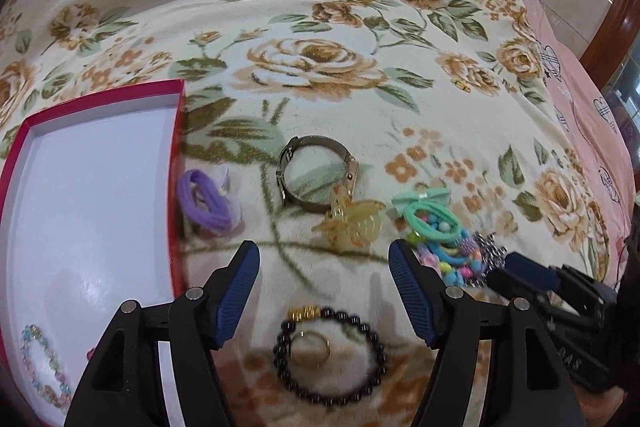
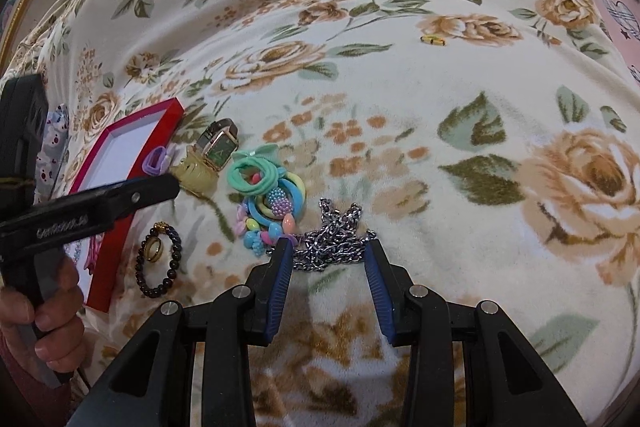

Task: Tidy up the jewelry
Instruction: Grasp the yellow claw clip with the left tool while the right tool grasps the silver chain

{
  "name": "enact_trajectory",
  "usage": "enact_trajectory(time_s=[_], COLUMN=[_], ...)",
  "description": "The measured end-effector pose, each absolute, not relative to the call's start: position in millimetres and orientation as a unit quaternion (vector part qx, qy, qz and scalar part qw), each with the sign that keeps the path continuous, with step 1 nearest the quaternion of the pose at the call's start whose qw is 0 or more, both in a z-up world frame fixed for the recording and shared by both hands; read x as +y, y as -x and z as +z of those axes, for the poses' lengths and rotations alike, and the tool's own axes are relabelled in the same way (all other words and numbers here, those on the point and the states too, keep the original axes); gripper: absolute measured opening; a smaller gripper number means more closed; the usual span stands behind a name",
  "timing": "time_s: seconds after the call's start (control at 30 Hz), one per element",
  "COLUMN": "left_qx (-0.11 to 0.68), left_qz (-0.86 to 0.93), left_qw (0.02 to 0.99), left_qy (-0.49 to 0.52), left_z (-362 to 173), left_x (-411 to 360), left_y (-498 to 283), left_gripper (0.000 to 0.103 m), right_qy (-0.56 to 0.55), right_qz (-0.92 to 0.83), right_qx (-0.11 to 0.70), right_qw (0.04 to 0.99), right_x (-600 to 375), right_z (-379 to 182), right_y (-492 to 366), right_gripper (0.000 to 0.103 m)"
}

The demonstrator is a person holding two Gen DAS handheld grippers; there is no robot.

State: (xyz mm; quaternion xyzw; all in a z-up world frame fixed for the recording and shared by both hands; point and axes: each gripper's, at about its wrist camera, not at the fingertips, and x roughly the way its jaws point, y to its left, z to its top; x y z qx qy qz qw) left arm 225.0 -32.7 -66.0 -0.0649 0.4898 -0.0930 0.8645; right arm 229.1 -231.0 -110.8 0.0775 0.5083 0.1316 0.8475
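My left gripper (image 1: 324,255) hangs open over the floral blanket with nothing between its fingers. A yellow butterfly clip (image 1: 348,223) lies just ahead of it. A black bead bracelet (image 1: 378,347) ringed round a gold ring (image 1: 310,349) lies under it. The red box (image 1: 178,155) with a white inside sits to its left and holds a pastel bead bracelet (image 1: 44,367). My right gripper (image 2: 329,251) is open, and a silver chain (image 2: 332,239) lies heaped between its fingertips. In the right wrist view, a hand (image 2: 52,319) holds the left gripper (image 2: 172,185) by the box (image 2: 108,267).
A purple hair tie (image 1: 208,203), a watch (image 1: 316,179) and a green bow hair tie (image 1: 428,215) on a heap of coloured bands (image 1: 452,263) lie on the blanket. A small yellow item (image 2: 432,40) sits far off. The pink bed edge (image 1: 580,99) is at right.
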Motion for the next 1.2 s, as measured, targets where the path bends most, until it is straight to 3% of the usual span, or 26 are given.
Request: enact_trajectory(time_s=[0.1,0.2,0.23,0.33,1.2], left_qx=[0.491,0.492,0.493,0.487,0.426], left_qz=[-0.088,-0.102,-0.104,-0.102,-0.095], left_qw=[0.865,0.861,0.861,0.865,0.891], left_qy=[0.065,0.075,0.071,0.058,0.127], left_z=[-72.0,-76.8,-78.1,-77.0,-16.1], left_x=[-37.5,-40.1,-43.0,-45.8,47.4], left_y=[-233.0,-238.5,-240.6,-240.3,-134.1], left_gripper=[0.063,0.047,0.040,0.040,0.039], right_qy=[-0.066,-0.057,-0.052,-0.059,-0.092], right_qz=[0.129,0.123,0.120,0.119,0.176], right_qx=[0.508,0.507,0.506,0.505,0.411], right_qw=[0.849,0.851,0.852,0.853,0.890], right_x=[-226.6,-224.5,-224.6,-228.3,-208.6], right_z=[-113.7,-115.6,-115.9,-116.5,-27.8], right_y=[-230.5,-231.4,-231.2,-231.3,-203.2], right_gripper=[0.040,0.035,0.028,0.011,0.009])
